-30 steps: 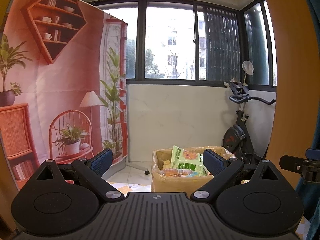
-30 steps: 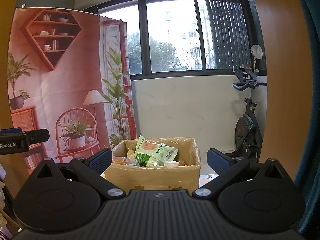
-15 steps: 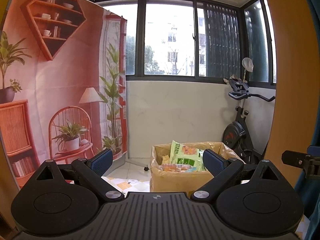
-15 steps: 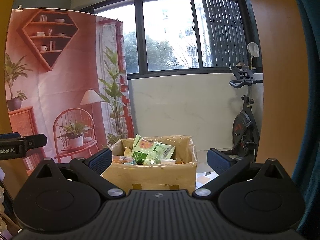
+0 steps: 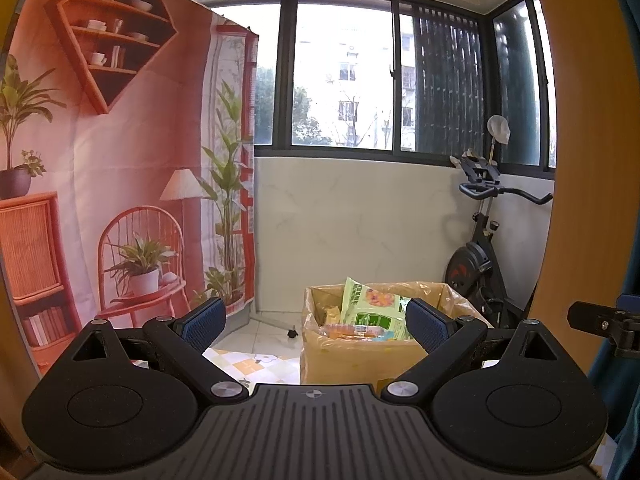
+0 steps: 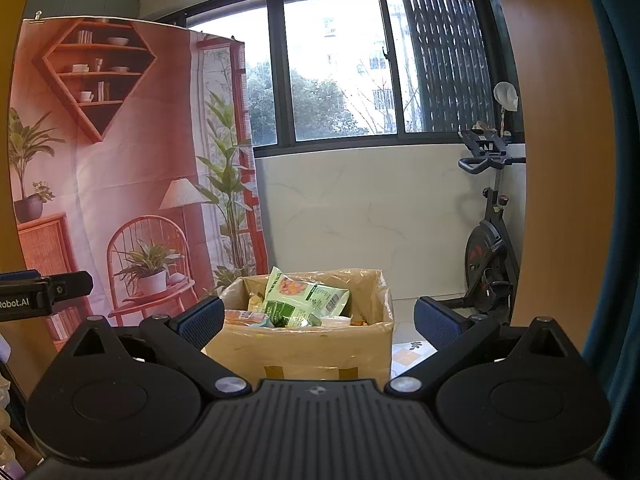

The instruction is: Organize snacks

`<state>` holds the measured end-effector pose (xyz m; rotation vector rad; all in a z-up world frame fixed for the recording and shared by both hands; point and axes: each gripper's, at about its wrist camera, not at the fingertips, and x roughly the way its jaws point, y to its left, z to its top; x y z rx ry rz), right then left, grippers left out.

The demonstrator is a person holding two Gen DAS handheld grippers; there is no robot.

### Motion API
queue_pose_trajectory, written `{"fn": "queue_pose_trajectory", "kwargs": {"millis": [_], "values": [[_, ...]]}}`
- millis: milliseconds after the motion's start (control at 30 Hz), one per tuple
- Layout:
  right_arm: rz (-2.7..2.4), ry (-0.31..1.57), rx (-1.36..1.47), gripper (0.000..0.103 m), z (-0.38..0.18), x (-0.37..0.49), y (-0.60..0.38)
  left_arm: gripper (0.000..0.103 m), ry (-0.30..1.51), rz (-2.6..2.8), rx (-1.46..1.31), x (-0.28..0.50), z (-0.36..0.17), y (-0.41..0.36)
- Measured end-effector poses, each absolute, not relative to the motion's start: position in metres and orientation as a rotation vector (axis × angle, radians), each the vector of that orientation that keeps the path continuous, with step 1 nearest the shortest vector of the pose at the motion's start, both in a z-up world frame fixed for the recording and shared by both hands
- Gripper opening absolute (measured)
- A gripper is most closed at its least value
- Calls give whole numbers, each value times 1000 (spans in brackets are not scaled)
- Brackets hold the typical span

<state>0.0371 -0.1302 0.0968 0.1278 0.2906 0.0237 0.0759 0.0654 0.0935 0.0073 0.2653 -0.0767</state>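
A cardboard box (image 5: 352,364) (image 6: 304,350) stands on the tiled floor ahead, filled with snack packets. A light green snack bag (image 5: 372,306) (image 6: 304,300) sticks up out of it, with orange packets beside it. My left gripper (image 5: 314,324) is open and empty, well short of the box. My right gripper (image 6: 318,320) is open too, with nothing between its blue pads, and frames the box from a distance. The other gripper's tip shows at each view's edge.
An exercise bike (image 5: 484,256) (image 6: 492,248) stands at the right by the marble wall. A printed backdrop (image 5: 112,176) of shelves and plants hangs at the left. An orange door frame (image 6: 556,160) and teal curtain close in on the right.
Both views have drifted slightly, so the box sits a little lower and left in the left wrist view. Both grippers stay open and empty.
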Motion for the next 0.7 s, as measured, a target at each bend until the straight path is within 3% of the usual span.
{"fn": "queue_pose_trajectory", "kwargs": {"millis": [700], "values": [[18, 301, 123, 103, 94, 39, -130, 98, 234, -46, -1, 69, 91, 62]]}}
